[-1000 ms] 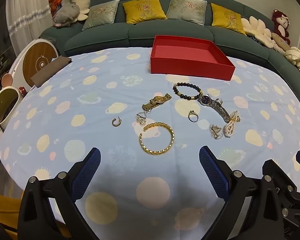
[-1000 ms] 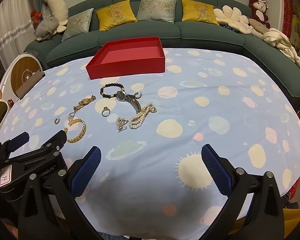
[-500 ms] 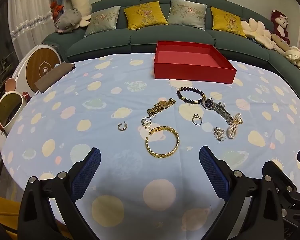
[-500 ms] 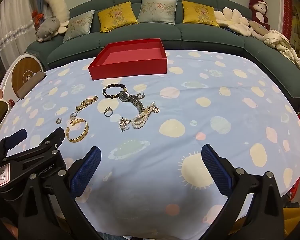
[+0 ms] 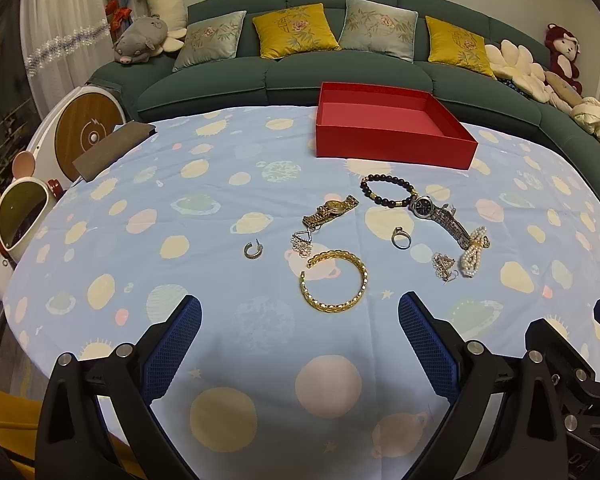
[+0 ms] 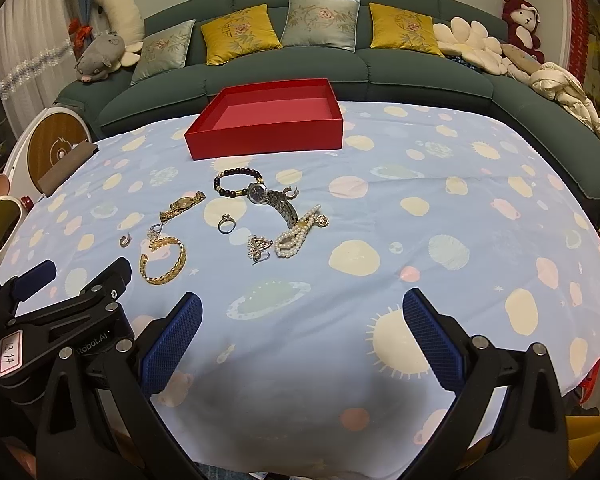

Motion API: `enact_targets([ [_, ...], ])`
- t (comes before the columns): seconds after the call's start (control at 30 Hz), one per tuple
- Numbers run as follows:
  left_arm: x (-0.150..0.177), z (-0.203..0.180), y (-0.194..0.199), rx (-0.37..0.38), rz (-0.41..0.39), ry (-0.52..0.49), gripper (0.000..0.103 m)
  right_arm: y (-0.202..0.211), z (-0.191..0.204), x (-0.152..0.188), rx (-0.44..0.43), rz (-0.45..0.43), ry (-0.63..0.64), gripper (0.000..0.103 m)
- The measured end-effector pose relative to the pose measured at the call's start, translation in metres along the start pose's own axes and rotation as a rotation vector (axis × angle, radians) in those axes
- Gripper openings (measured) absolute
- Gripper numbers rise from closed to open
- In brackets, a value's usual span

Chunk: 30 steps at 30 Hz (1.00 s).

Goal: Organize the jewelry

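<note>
Both tools hover low over the near edge of the tabletop, side by side and pointing toward the sofa. The left tool has its blue fingers spread wide with nothing between them; the right tool is likewise released and empty. In the right wrist view the left tool's black frame sits at 8 o'clock, close beside the right one.

The jewelry lies loose on the planet-print cloth near the tabletop's middle. A gold bangle lies nearest, at 12 o'clock from the left tool. Beyond it are a small hoop earring at 11 o'clock, a gold watch, a silver ring, a dark bead bracelet touching a silver watch, and a pearl bracelet at 1 o'clock. Two small silver pieces, one by the gold watch and one beside the pearls, are too tangled to identify. The red box stands open and empty behind them, at 12 o'clock, near the far edge.

The hands holding the tools are out of view. The cloth to the right of the jewelry is open, as is the strip between the tools and the bangle.
</note>
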<state>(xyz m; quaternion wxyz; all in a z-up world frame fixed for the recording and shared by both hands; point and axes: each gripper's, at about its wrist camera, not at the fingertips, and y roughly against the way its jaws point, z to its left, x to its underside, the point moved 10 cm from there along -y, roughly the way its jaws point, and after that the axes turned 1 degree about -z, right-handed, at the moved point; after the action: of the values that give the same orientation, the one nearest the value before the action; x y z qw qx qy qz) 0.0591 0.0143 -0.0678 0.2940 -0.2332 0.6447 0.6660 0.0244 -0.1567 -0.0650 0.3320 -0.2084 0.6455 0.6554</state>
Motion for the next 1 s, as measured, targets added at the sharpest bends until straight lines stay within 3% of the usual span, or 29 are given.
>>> enact_targets([
  [1.0, -0.0068, 0.0061, 0.0061, -0.029, -0.028, 0.02, 0.096, 0.0047, 0.004, -0.0016, -0.016, -0.012, -0.023, 0.098],
])
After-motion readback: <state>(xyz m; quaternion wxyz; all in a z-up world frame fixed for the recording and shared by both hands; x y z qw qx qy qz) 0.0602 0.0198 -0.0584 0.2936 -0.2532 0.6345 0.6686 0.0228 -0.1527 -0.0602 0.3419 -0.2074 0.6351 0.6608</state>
